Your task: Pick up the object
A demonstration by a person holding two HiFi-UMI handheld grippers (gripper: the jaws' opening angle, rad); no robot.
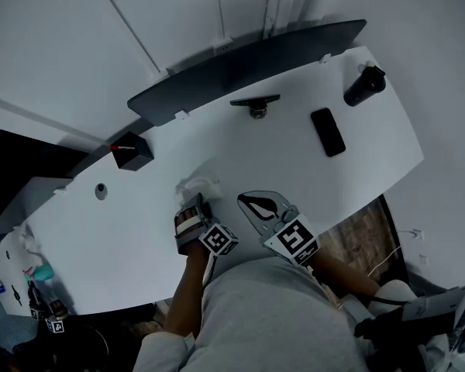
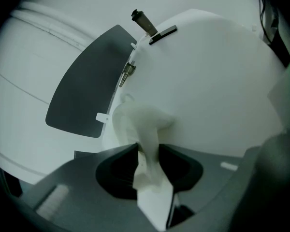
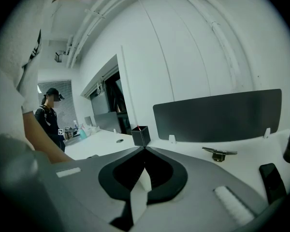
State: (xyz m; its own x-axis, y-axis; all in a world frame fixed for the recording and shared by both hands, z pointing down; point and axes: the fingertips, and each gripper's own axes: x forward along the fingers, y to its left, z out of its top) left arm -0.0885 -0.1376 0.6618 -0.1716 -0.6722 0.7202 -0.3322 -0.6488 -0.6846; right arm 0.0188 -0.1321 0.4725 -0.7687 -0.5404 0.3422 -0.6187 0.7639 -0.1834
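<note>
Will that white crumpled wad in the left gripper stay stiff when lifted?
Probably floppy: the wad is crumpled and narrows where the left gripper pinches it. Likely very light, since it looks thin and puffy. Unlikely to roll.

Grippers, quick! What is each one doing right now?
Left gripper: closed on the white wad.
Right gripper: shut, holding nothing.

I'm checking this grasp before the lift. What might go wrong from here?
1. The left gripper pinches only a thin fold of the white crumpled object; it looks soft and may slip out when lifted.
2. Most of it lies beyond the jaws on the white desk, so it could drag or tear.
</note>
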